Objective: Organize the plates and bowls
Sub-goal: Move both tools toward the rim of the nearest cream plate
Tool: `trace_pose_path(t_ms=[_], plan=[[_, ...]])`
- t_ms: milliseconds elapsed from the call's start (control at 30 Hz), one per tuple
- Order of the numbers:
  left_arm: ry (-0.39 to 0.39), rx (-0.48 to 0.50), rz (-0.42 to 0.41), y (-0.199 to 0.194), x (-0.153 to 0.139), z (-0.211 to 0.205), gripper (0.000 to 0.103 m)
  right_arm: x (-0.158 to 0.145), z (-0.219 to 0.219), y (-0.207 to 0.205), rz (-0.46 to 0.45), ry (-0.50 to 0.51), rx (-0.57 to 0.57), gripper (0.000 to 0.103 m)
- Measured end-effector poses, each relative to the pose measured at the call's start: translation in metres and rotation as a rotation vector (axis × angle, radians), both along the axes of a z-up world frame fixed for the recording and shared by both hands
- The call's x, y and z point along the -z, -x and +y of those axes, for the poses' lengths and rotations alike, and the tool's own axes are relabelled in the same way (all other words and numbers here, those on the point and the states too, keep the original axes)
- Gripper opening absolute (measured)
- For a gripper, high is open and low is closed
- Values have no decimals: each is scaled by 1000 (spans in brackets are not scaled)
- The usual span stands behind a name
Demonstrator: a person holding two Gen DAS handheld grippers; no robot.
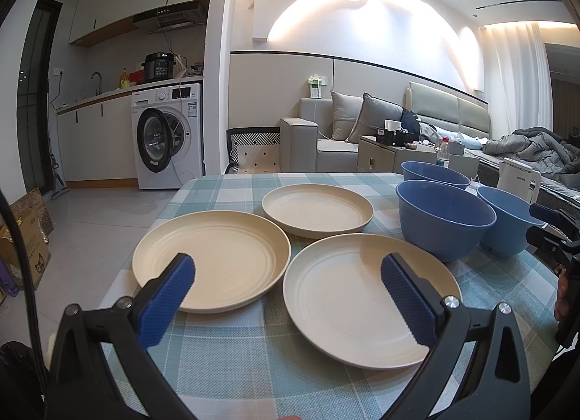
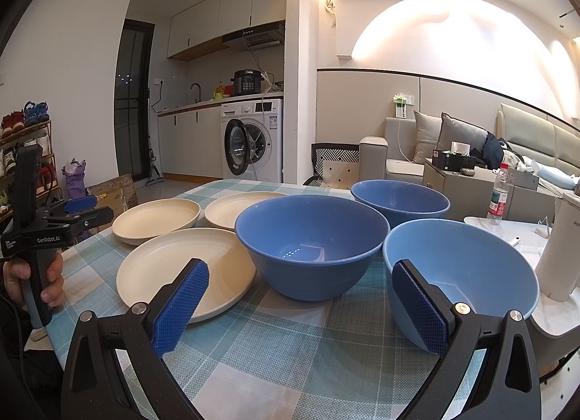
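Three cream plates lie apart on the checked tablecloth: one at the left (image 1: pixel 214 260) (image 2: pixel 156 218), one farther back (image 1: pixel 317 209) (image 2: pixel 239 208), and one nearest (image 1: pixel 362 296) (image 2: pixel 185 267). To their right stand a dark blue bowl (image 1: pixel 444 217) (image 2: pixel 311 242), another dark blue bowl behind it (image 1: pixel 433 169) (image 2: pixel 400 202), and a light blue bowl (image 1: pixel 507 217) (image 2: pixel 460 275). My left gripper (image 1: pixel 288 267) (image 2: pixel 87 209) is open and empty, hovering over the two near plates. My right gripper (image 2: pixel 301 269) (image 1: pixel 540 226) is open and empty, facing the dark and light blue bowls.
The tablecloth (image 2: pixel 275 347) ends at the table's left edge, with floor and cardboard boxes (image 1: pixel 25 238) beyond. A white kettle (image 2: pixel 558 249) stands on a white board right of the light blue bowl. A water bottle (image 2: pixel 499 193) stands behind it. A hand (image 2: pixel 50 282) holds the left gripper's handle.
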State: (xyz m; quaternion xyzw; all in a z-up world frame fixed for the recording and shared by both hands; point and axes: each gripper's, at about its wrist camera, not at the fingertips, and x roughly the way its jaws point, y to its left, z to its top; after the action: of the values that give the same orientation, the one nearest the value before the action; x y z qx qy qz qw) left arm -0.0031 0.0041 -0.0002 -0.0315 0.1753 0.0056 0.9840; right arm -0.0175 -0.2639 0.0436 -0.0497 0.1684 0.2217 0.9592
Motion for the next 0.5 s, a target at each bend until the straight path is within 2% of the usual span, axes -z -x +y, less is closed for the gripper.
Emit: trace_pose_path(t_ms=[500], plan=[[2, -43, 30, -8, 6, 1, 103, 2, -2, -3, 25, 7, 47, 103]])
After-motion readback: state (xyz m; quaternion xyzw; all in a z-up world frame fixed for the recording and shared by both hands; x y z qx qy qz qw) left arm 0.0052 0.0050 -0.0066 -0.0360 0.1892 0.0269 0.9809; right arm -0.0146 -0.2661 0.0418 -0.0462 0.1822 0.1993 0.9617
